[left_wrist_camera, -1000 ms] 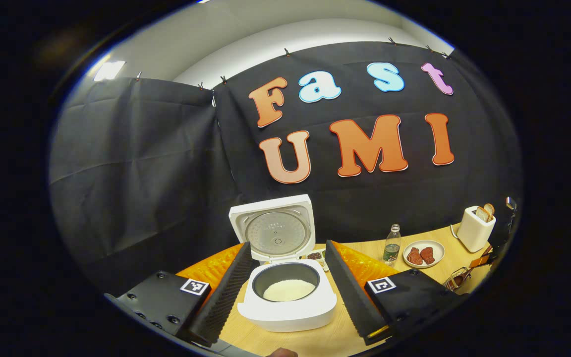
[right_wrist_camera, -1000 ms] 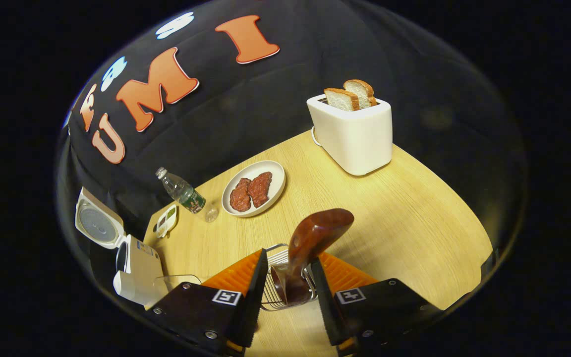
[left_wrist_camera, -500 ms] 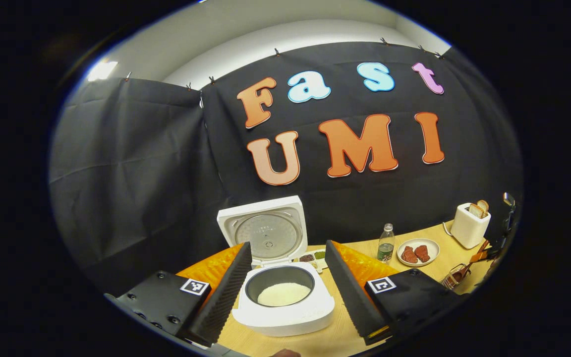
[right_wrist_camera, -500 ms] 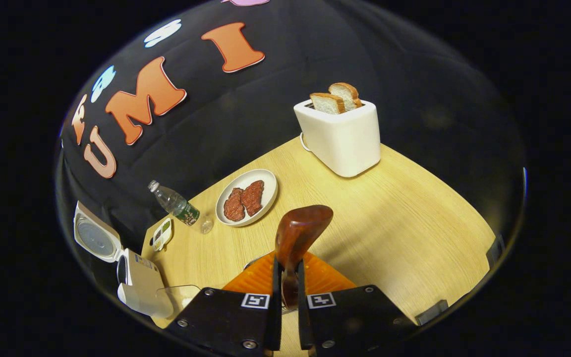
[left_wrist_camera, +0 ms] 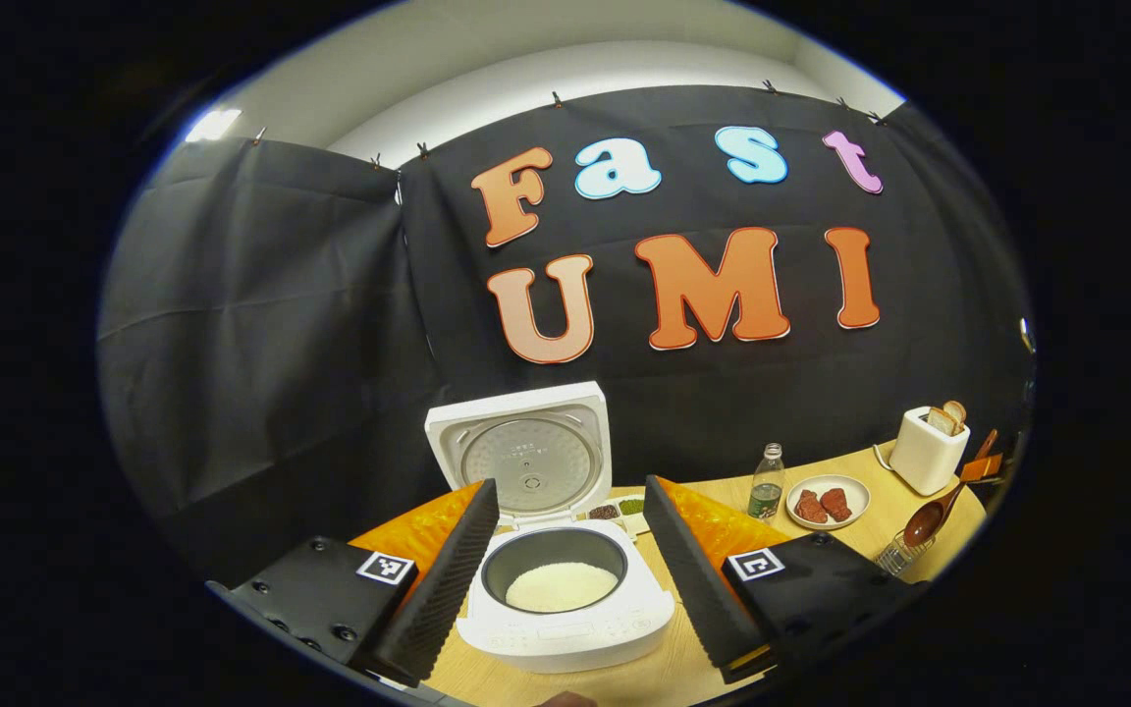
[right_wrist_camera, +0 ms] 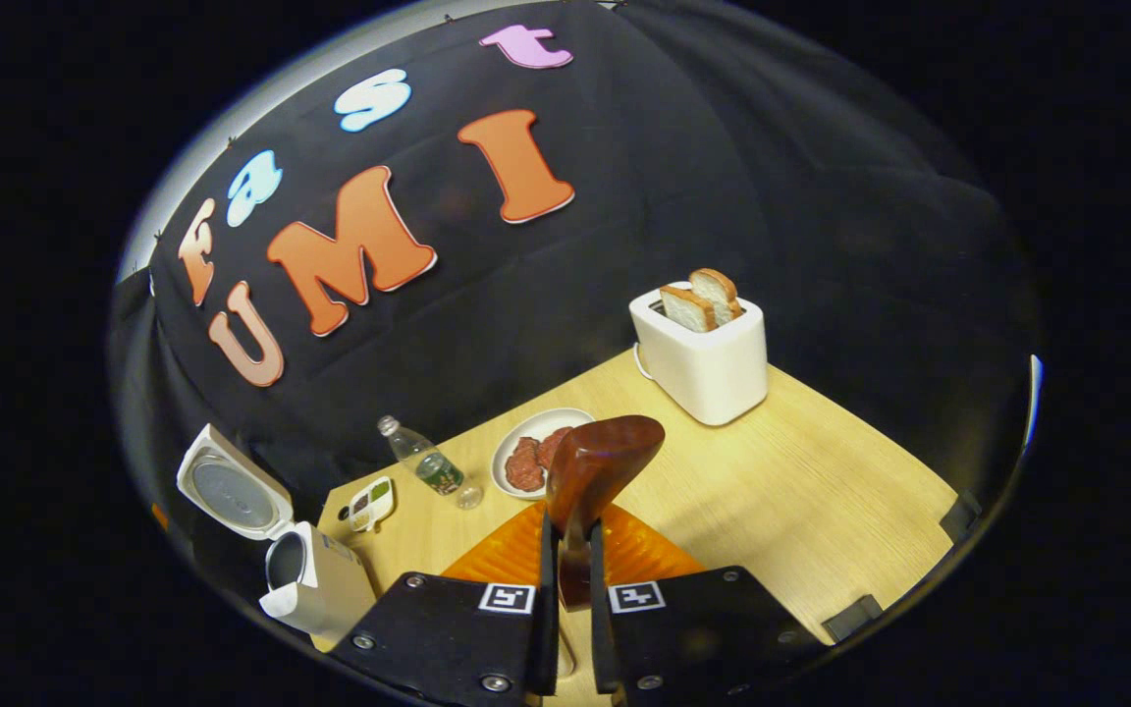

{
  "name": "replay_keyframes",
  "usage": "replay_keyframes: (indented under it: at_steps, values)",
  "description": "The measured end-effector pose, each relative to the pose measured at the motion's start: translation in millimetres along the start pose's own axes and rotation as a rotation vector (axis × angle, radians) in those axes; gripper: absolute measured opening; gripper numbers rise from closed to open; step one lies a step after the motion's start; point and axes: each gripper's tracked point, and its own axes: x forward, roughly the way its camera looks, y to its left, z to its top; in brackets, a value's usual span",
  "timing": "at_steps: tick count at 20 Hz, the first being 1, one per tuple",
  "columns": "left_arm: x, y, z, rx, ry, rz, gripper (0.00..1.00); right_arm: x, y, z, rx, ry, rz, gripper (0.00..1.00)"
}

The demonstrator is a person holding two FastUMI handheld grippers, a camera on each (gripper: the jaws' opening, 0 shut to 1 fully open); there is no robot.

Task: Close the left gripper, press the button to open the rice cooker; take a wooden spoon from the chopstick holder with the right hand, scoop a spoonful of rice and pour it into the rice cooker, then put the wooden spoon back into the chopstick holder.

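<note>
With rice cooker (left_wrist_camera: 565,579) lid up centre frame, left claw (left_wrist_camera: 565,579) hangs released; right claw (right_wrist_camera: 567,589) clenched on wooden spoon (right_wrist_camera: 590,471) handle, bowl forward, ready to scoop.

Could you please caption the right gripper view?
Right hand-held gripper clamps the wooden spoon above the table.

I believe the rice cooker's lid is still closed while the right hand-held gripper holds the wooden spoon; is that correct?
Not quite: the rice cooker has its lid standing open, with white rice visible in the pot, as the left gripper view shows. The rest holds: the right hand-held gripper is clamped on the wooden spoon, seen in the right gripper view.
</note>
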Motion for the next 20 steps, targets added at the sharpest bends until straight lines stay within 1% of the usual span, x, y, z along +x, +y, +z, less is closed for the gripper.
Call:
replay_keyframes:
  at_steps: [4, 5, 6, 7, 9, 11, 12, 16, 18, 19, 20]
  values:
    - [6, 8, -7, 0.014, 0.005, -0.007, 0.96, -14, 50, -5, -0.040, 0.017, 0.089, 0.13]
    - [7, 11, -10, 0.012, 0.009, -0.008, 1.00, -15, 62, -9, -0.054, 0.025, 0.110, 0.13]
    - [9, 15, -11, 0.004, 0.011, 0.001, 0.96, -15, 74, -14, -0.074, 0.034, 0.131, 0.13]
    - [11, 21, -12, -0.009, 0.014, 0.009, 1.00, -15, 84, -21, -0.098, 0.047, 0.149, 0.13]
    - [12, 29, -19, -0.032, 0.034, 0.022, 1.00, -14, 99, -37, -0.161, 0.072, 0.168, 0.13]
    - [16, 35, -25, -0.046, 0.052, 0.022, 1.00, -11, 109, -53, -0.236, 0.086, 0.164, 0.13]
    - [17, 37, -26, -0.050, 0.056, 0.022, 0.97, -9, 110, -62, -0.278, 0.092, 0.155, 0.13]
    - [24, 43, -27, -0.050, 0.056, 0.019, 0.97, -3, 116, -99, -0.472, 0.108, 0.125, 0.13]
    - [25, 47, -28, -0.037, 0.055, 0.016, 0.97, 3, 115, -113, -0.597, 0.092, 0.089, 0.13]
    - [25, 49, -29, -0.030, 0.056, 0.016, 0.97, 4, 119, -120, -0.640, 0.079, 0.085, 0.13]
    - [25, 50, -30, -0.025, 0.058, 0.017, 1.00, 6, 122, -124, -0.686, 0.062, 0.074, 0.13]
